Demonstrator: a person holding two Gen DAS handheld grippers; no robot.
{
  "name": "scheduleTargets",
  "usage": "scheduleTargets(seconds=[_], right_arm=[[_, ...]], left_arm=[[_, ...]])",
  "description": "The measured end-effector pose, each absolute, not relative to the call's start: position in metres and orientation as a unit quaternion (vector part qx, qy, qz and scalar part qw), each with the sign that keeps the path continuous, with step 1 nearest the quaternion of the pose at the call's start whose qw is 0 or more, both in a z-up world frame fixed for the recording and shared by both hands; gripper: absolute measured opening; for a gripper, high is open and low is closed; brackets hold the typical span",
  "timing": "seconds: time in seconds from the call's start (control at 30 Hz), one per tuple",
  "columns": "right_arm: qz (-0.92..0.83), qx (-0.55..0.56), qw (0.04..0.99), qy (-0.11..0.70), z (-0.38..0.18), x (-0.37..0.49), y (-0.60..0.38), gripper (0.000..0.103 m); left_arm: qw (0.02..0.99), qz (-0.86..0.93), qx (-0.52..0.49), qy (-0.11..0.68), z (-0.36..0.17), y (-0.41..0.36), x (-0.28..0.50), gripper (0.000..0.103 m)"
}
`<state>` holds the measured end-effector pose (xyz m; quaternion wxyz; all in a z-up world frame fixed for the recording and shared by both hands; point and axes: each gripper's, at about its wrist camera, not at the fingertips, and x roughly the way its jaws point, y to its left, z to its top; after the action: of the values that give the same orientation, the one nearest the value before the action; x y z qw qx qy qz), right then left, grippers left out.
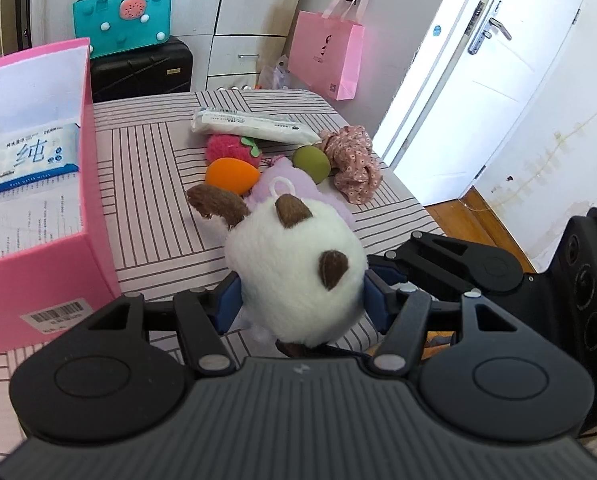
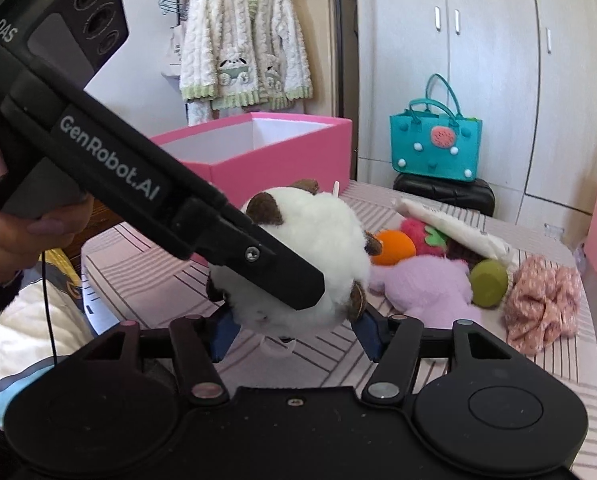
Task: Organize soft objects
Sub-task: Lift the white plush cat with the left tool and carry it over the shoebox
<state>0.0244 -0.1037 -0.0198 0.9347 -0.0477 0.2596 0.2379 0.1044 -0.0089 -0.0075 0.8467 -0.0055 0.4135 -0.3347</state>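
Left wrist view: beside the pink box (image 1: 38, 208) on the striped surface (image 1: 146, 184), the white plush toy (image 1: 298, 264) is gripped by both the left tongs (image 1: 302, 300) and the right tongs (image 2: 294, 330), near the orange ball (image 1: 231, 176).

A white plush toy (image 1: 296, 268) fills the gap between the left gripper's (image 1: 302, 296) blue pads, with the right gripper (image 1: 382, 276) crowding in just beside it. Bare striped cloth (image 1: 146, 184) lies open between the pink box (image 1: 58, 264) and the heap of soft things beyond, led by an orange ball (image 1: 231, 176) and a lilac plush (image 1: 298, 188).
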Motion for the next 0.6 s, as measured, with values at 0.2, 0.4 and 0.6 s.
scheduleTargets(seconds=[0.2, 0.4, 0.6], right_arm=[[0.253, -0.067, 0.931, 0.252, 0.002, 0.028, -0.091, 0.067], [0.280, -0.072, 0.923, 0.252, 0.030, 0.047, -0.075, 0.068], [0.317, -0.078, 0.913, 0.243, 0.056, 0.075, -0.057, 0.068]], left_arm=[[0.844, -0.343, 0.012, 0.411, 0.015, 0.000, 0.100, 0.061], [0.853, -0.331, 0.022, 0.402, 0.040, 0.014, 0.100, 0.061], [0.870, -0.308, 0.023, 0.384, 0.069, 0.037, 0.108, 0.061]])
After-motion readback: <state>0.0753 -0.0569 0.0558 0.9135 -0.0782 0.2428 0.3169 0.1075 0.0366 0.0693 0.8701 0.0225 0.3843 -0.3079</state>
